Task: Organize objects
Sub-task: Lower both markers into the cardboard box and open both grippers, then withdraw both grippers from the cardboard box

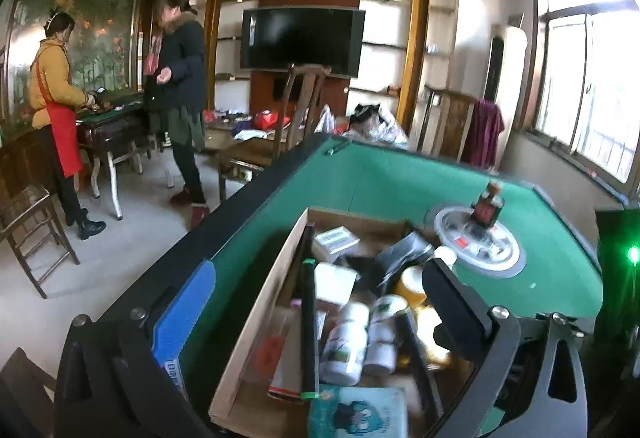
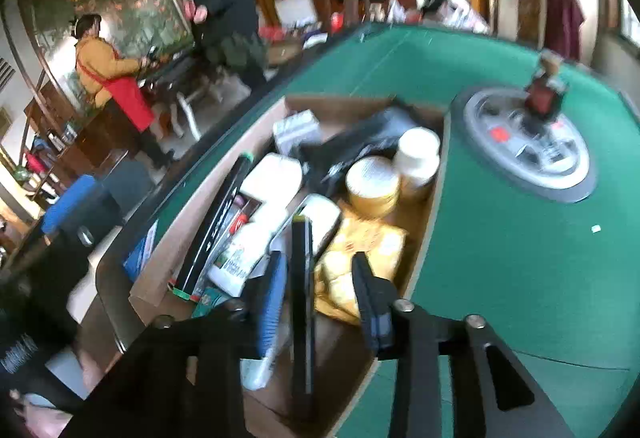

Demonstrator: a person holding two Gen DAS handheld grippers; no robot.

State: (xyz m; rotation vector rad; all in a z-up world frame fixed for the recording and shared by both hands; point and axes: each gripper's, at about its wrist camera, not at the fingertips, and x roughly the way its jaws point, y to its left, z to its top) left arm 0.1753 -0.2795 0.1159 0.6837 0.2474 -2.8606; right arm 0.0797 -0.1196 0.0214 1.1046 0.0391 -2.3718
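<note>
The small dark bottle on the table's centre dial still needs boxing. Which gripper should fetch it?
Probably right. The right gripper sits at the box wall facing the bottle; the left gripper straddles the box's other side. Both are open and empty.

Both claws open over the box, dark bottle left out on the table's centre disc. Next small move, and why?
Probably lift the right claw clear of the cardboard box and toward the dark bottle. Both claws are open and empty, the left claw spread wide over the box, and that bottle is the only object seen standing outside it.
</note>
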